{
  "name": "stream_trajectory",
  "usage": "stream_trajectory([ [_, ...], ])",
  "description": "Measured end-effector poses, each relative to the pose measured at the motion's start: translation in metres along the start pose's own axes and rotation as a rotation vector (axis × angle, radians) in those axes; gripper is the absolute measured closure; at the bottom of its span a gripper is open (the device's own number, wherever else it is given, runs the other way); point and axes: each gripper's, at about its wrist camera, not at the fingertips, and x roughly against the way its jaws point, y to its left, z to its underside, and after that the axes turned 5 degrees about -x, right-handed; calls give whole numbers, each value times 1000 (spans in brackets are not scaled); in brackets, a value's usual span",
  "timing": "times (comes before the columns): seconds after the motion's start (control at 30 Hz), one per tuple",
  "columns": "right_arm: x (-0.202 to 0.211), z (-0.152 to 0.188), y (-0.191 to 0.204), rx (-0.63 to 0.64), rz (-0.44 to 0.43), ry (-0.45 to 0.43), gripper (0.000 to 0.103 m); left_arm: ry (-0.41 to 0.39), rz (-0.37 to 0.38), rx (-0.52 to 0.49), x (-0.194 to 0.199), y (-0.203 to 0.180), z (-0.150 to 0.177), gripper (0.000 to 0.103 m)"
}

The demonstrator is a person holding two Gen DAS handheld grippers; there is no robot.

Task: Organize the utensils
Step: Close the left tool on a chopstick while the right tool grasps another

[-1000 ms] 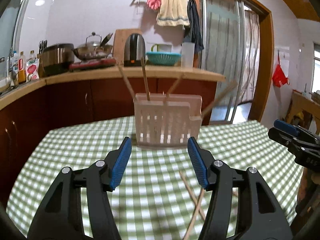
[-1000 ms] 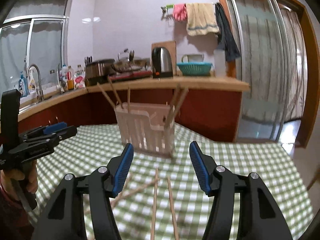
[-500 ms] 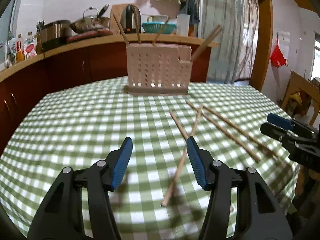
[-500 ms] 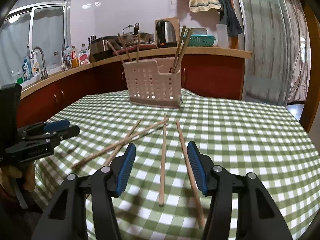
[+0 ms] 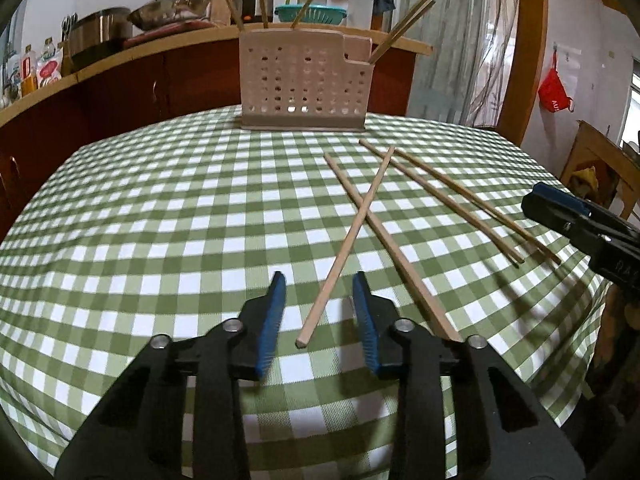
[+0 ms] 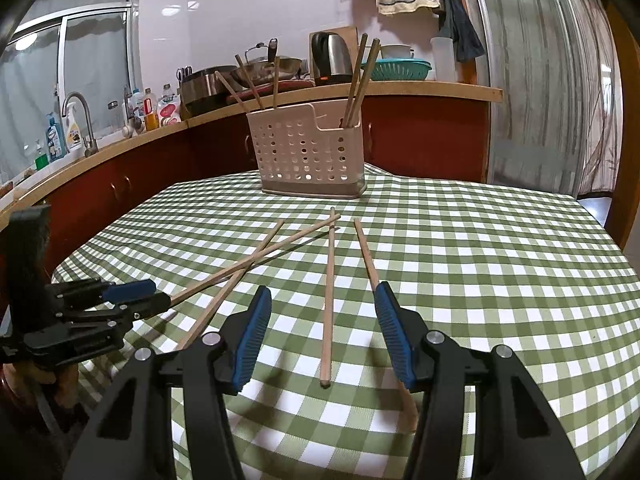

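Several wooden chopsticks lie loose on the green checked tablecloth [image 5: 160, 208]. My left gripper [image 5: 320, 312] is open, its jaws either side of the near end of one chopstick [image 5: 348, 240] that crosses another [image 5: 384, 232]. My right gripper [image 6: 324, 332] is open around the near part of a chopstick [image 6: 329, 292]; another [image 6: 366, 252] lies by its right finger. A perforated beige holder [image 5: 304, 80] with several chopsticks upright in it stands at the table's far side, also in the right wrist view [image 6: 308, 152].
Two more chopsticks [image 5: 460, 200] lie at the right of the left wrist view, near the right gripper [image 5: 580, 224]. The left gripper [image 6: 92, 312] shows low left in the right wrist view. A kitchen counter [image 6: 120, 156] with pots and a kettle runs behind the table.
Both grippers have drawn back from the holder and dropped low to the table. Each now has a chopstick's near end between its open jaws.
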Motion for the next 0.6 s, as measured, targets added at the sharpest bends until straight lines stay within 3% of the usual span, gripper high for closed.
stream_trajectory([
  [0.2,-2,1,1,3,-2,7,50,16,-9,2,-4,-2,5,90],
  [0.6,-6,7,0,3,-7,27,50,12,-27,2,-2,-4,4,96],
])
